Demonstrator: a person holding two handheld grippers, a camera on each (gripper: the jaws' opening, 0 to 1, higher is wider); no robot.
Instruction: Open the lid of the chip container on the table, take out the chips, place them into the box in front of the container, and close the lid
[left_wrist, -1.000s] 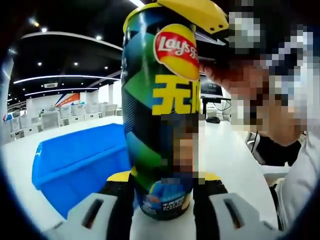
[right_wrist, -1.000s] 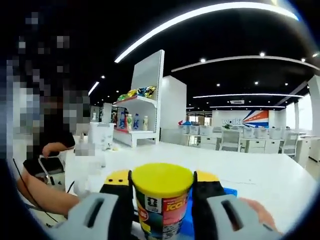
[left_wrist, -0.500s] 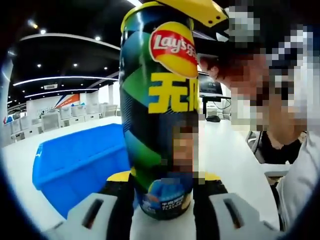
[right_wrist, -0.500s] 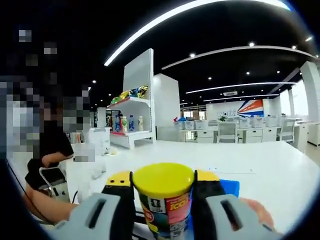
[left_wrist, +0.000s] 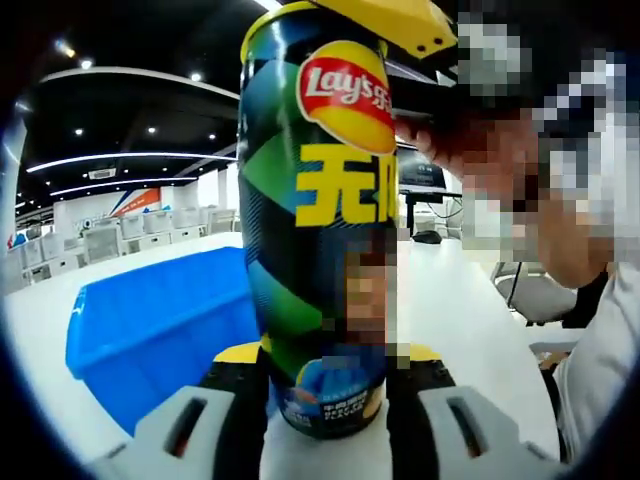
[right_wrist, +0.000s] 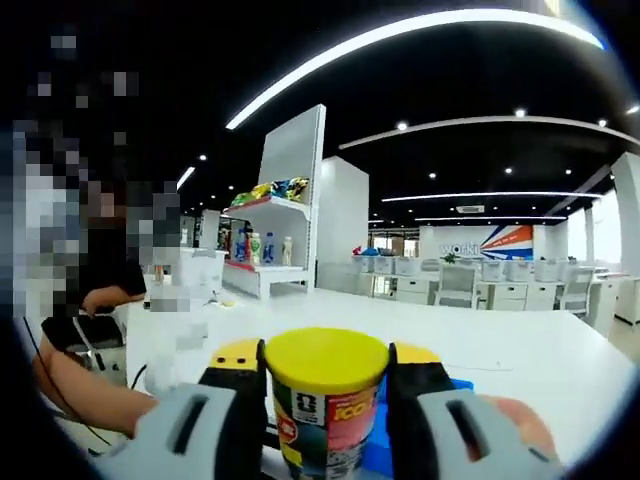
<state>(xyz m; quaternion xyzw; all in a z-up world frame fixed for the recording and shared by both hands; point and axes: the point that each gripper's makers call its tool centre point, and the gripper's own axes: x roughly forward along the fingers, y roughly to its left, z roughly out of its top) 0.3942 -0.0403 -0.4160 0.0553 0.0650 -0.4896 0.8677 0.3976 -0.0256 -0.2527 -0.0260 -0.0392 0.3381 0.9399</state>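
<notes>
In the left gripper view the left gripper (left_wrist: 325, 395) has its jaws clamped on the base of the upright chip container (left_wrist: 315, 220), with the blue box (left_wrist: 160, 325) just beside it at nine o'clock on the white table (left_wrist: 470, 320) and a person's sleeve (left_wrist: 600, 370) close at three o'clock. In the right gripper view the right gripper (right_wrist: 325, 400) has its jaws closed against both sides of the yellow lid (right_wrist: 326, 358) at six o'clock. A shelf of snacks (right_wrist: 270, 235) stands far off at ten o'clock, and chairs (right_wrist: 480, 285) line the wall at three o'clock.
</notes>
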